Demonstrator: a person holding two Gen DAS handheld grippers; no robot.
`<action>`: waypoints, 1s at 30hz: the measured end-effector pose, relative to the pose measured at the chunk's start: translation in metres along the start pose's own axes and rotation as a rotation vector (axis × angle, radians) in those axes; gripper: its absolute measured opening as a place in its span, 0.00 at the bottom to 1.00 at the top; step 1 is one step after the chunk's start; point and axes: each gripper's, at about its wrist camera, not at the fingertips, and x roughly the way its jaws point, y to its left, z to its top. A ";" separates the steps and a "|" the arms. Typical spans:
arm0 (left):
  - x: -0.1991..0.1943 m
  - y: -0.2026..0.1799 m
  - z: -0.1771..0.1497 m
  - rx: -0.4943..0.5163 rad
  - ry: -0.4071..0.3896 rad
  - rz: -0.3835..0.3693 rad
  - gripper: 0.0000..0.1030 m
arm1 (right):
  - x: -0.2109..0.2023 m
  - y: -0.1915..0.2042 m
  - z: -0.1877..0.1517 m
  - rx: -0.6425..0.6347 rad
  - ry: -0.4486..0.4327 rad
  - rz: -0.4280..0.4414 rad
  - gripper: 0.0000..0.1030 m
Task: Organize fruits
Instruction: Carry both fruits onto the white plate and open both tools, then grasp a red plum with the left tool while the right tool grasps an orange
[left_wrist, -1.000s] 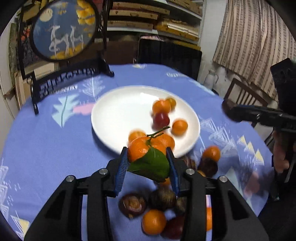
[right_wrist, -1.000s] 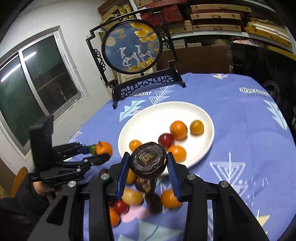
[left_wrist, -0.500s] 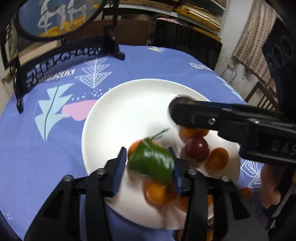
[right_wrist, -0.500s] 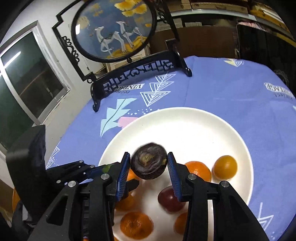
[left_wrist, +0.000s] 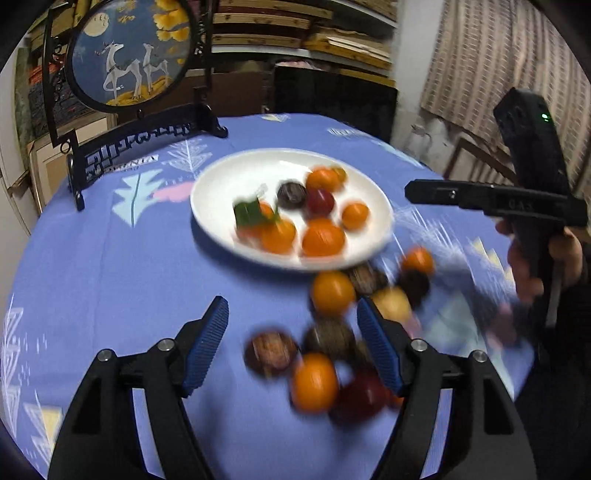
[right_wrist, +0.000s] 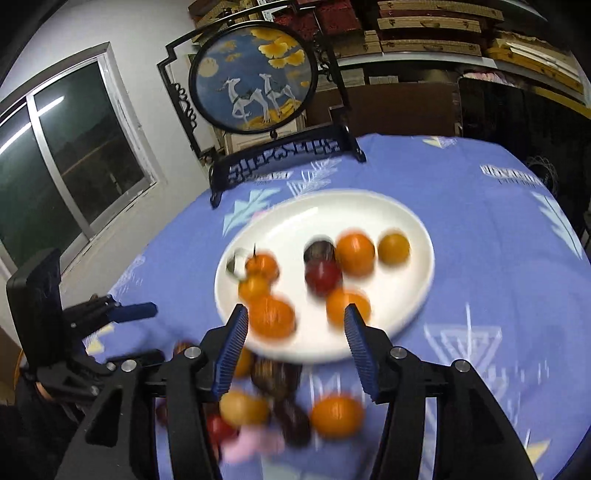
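Observation:
A white plate sits mid-table with several oranges, a red fruit, a dark passion fruit and a leafy orange. More loose fruit lies on the cloth in front of the plate. My left gripper is open and empty above the loose fruit. My right gripper is open and empty over the plate's near rim; it also shows in the left wrist view.
A round painted screen on a black stand stands at the table's back. The blue patterned tablecloth covers the table. A window is on the left, shelves behind, a chair at the right.
Both grippers opened and pulled back from the plate. The leafy orange and the passion fruit now lie on the plate.

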 end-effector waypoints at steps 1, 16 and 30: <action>-0.003 -0.004 -0.009 0.008 0.007 -0.007 0.68 | -0.005 -0.001 -0.010 0.003 0.001 0.003 0.53; -0.002 -0.055 -0.062 0.053 0.019 -0.009 0.44 | -0.036 -0.003 -0.077 0.077 0.023 0.017 0.53; -0.010 -0.072 -0.067 0.070 -0.018 -0.094 0.54 | -0.047 0.008 -0.087 0.060 0.025 0.052 0.53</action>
